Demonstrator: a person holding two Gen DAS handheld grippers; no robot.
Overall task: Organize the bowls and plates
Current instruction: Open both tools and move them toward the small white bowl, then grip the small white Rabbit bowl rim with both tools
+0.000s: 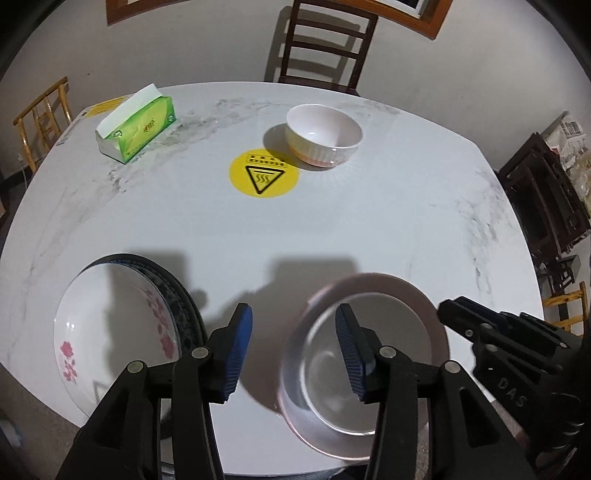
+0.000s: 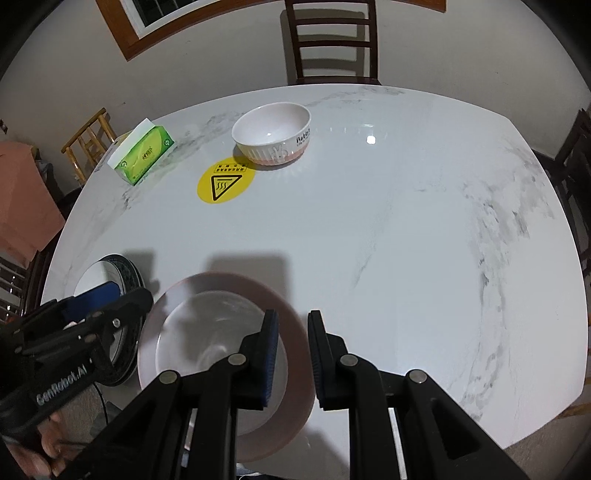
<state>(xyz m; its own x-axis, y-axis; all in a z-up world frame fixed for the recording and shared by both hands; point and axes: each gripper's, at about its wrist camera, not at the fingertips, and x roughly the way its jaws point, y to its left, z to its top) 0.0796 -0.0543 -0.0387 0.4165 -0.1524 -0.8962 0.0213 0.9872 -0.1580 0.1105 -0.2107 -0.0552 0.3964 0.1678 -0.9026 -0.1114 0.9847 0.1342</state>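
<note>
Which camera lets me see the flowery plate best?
The left wrist view: the flowery plate shows its pink blossoms and blue rim. In the right wrist view, the left claw hides most of the plate.

Marble table (image 2: 406,229), dark chair (image 2: 332,40), framed window (image 2: 147,22).

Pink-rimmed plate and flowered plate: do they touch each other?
Apart. The left wrist view shows a strip of bare table between the pink-rimmed plate and the flowered plate.
</note>
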